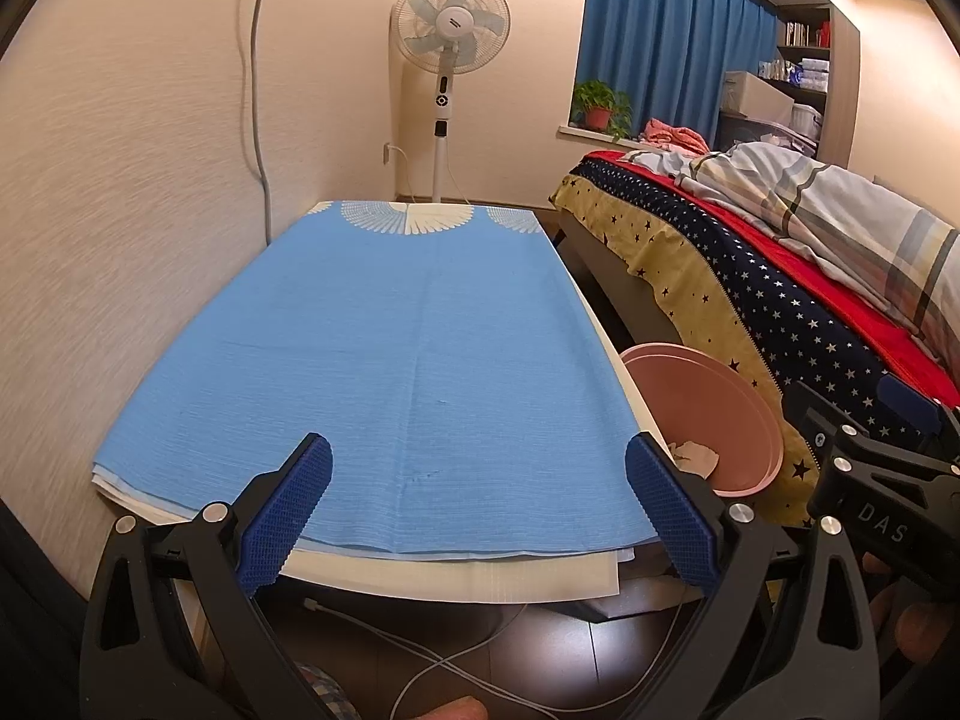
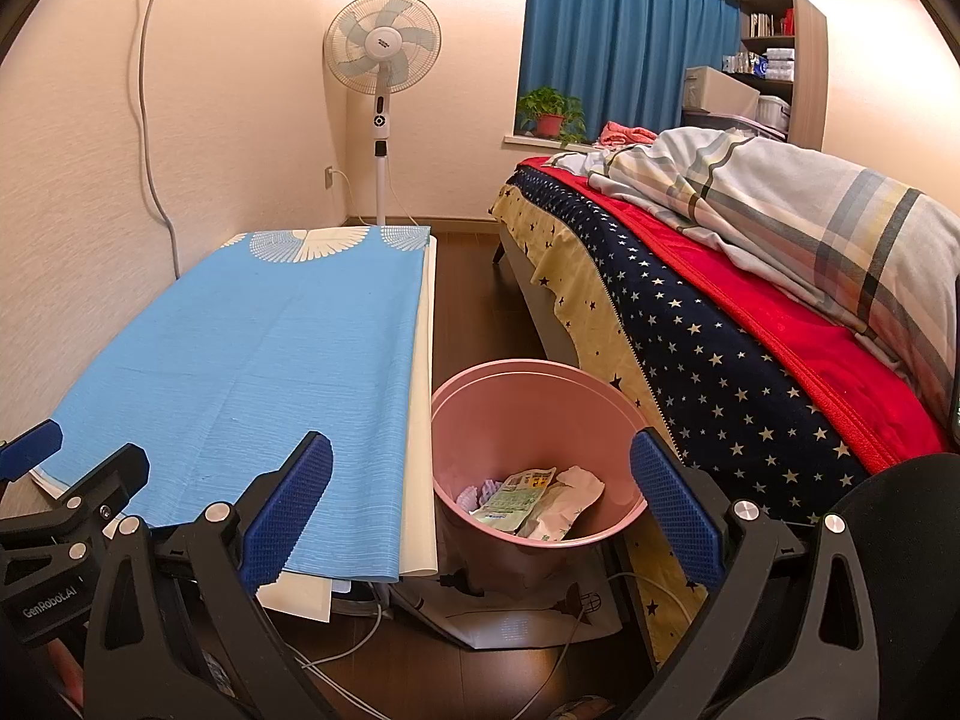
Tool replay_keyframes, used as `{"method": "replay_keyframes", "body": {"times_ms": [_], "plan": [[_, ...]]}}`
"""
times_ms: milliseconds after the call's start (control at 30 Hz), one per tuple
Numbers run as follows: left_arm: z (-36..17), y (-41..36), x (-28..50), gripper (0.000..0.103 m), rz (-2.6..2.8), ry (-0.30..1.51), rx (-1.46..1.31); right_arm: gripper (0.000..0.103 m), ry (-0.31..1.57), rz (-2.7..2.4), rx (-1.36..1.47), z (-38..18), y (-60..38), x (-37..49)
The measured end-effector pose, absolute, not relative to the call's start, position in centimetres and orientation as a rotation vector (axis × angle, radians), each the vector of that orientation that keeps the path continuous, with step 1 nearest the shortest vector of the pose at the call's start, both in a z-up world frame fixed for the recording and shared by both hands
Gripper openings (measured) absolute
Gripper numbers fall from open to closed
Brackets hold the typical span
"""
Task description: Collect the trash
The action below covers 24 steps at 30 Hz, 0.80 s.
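A pink trash bin stands on the floor between the table and the bed. It holds a green-printed wrapper, crumpled paper and other scraps. In the left wrist view the bin shows at the right with white paper inside. My left gripper is open and empty over the near edge of the blue tablecloth. My right gripper is open and empty, held in front of the bin. The right gripper's body shows in the left wrist view.
The table with the blue cloth stands along the left wall. A bed with a starred cover and plaid quilt lies right. A standing fan is at the back. White cables and a paper bag lie on the floor.
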State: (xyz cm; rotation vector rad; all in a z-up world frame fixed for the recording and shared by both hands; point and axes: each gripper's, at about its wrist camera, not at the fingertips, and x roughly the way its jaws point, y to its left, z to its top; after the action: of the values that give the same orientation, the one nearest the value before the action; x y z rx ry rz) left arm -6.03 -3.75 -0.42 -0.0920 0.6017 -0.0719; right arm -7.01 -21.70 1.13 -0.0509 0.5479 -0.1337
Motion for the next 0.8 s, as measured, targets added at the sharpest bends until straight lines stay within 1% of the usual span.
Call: {"method": "replay_keyframes", "body": {"times_ms": [800], "plan": [[-0.44, -3.77, -6.06, 0.095, -0.074, 0.598, -0.093, 0.098, 0.551, -0.131, -0.047, 1.09, -22.12, -7.15]]}}
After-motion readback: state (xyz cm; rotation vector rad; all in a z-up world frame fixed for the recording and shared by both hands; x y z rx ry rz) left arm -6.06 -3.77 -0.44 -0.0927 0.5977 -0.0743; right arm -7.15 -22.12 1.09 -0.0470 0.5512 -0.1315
